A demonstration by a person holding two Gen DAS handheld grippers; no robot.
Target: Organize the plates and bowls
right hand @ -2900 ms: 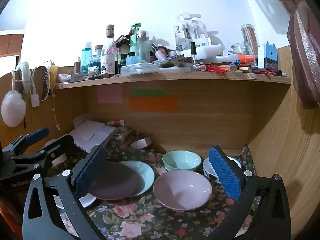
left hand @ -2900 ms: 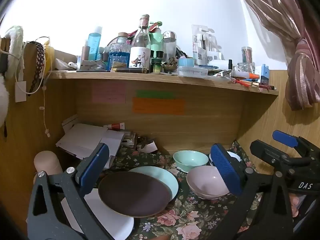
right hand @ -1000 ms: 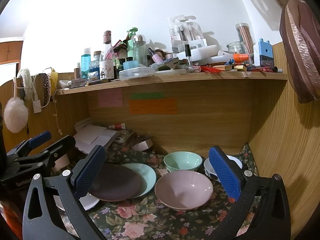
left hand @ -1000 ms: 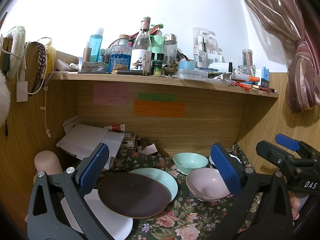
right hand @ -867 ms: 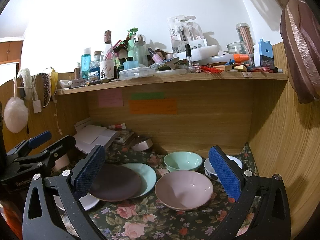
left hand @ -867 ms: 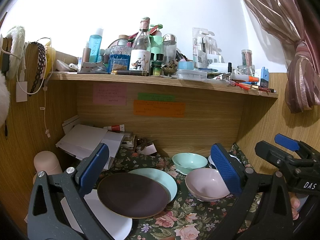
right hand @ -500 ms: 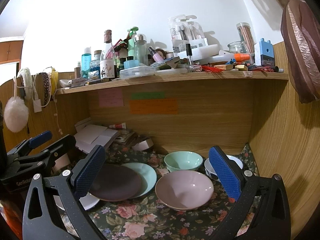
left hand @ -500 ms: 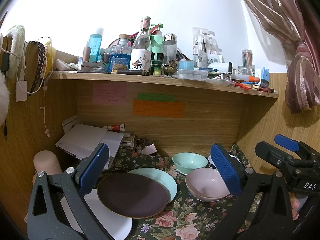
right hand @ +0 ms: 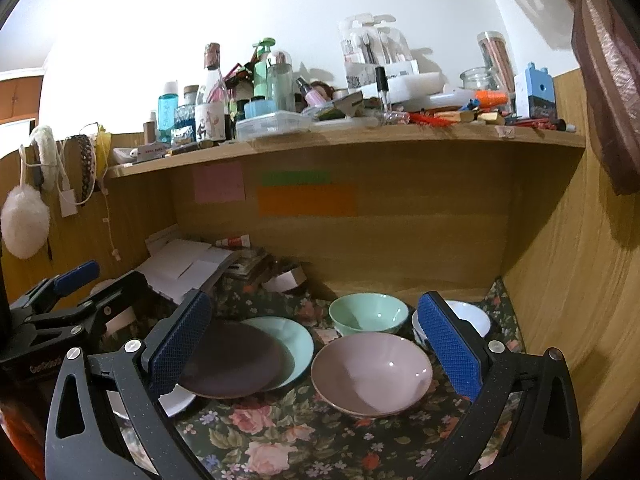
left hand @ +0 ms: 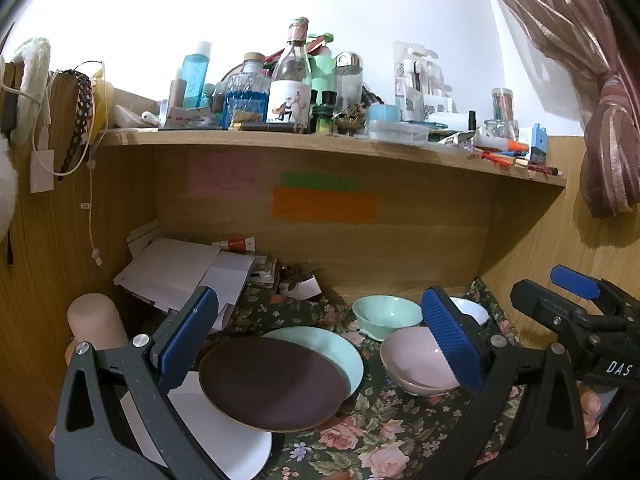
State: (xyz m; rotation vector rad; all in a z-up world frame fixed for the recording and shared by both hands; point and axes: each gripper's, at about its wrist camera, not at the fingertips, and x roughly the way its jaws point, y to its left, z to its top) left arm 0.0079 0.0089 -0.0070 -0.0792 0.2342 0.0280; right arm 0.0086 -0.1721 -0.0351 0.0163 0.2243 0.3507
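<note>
Almost nothing has moved since the earlier frames: both views have only drifted a touch, and the dishes lie where they were. The left gripper (left hand: pixel 320 332) hangs above the plates with its jaws spread wide and nothing between them; the right gripper (right hand: pixel 316 340) hangs over the bowls, equally wide and empty.

On the floral cloth (right hand: pixel 280 440), the brown plate (left hand: pixel 272 384) lies on top, overlapping the mint plate (left hand: pixel 340 352) behind it and the white plate (left hand: pixel 224 436) in front. The pink bowl (right hand: pixel 372 372) sits just beside the plates, with the mint bowl (right hand: pixel 368 316) behind it and a white bowl (right hand: pixel 472 316) partly hidden by a blue pad.

The likely trouble is the brown plate. It is thin, glossy and rests tilted on the others, so a pinch at its rim could slip or drag the plates beneath it. The bowls stand close together, so a wide jaw reaching for the pink one may knock its neighbours.
</note>
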